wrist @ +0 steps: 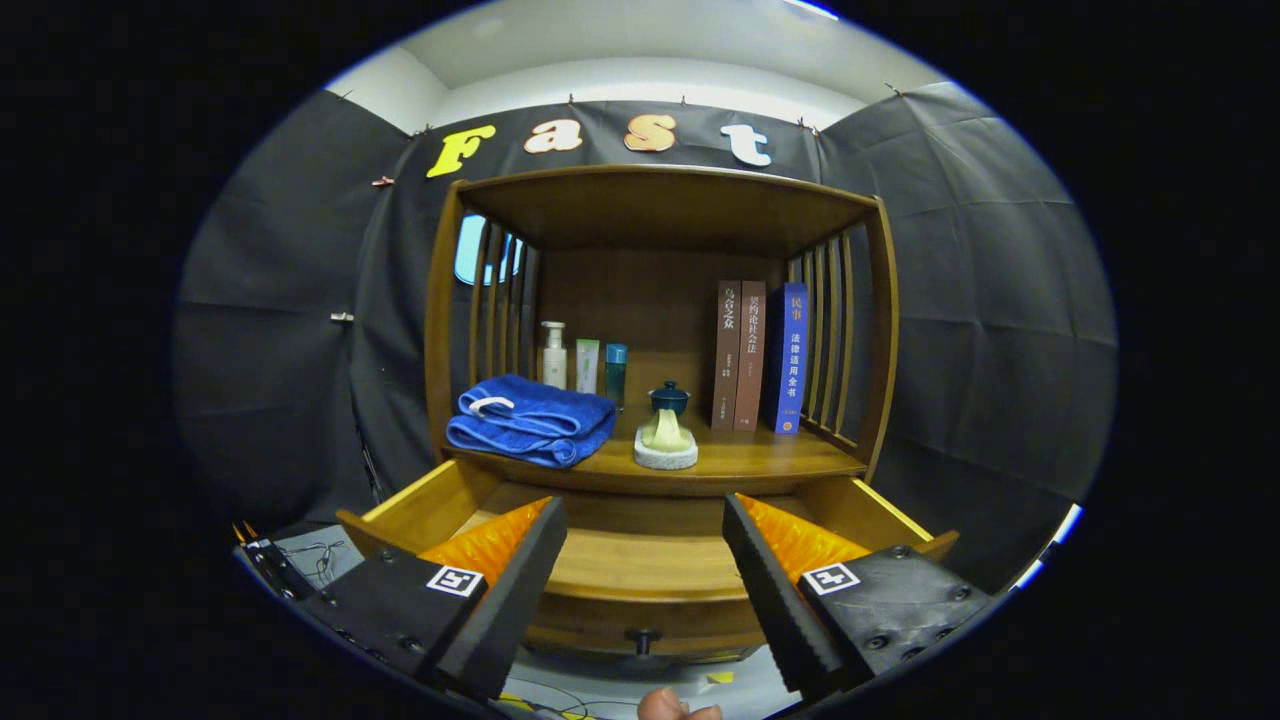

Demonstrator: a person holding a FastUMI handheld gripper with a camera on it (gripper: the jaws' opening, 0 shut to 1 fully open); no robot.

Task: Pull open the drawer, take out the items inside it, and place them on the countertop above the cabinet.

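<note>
Above the pulled-out drawer, the gripper hangs w/ its 2 fingers spread wide, nothing between them but the bare wooden drawer bottom. The drawer is open, its front panel nearest the camera w/ a small dark knob showing between the fingers. Side walls of the drawer run back on both sides to the cabinet; the fingers hide the drawer's outer parts, so can't tell if anything lies there.

Just beyond the drawer is the countertop, a wooden shelf inside the cabinet frame. On its left lies a folded blue towel. Near the middle sits a pale green item on a light round base, w/ a small dark lidded pot just behind it. At the back left stand a white pump bottle, a pale tube and a teal bottle, close together. Right of centre, 3 books stand upright side by side against the slatted side.

A fingertip of a person shows below the drawer front.
</note>
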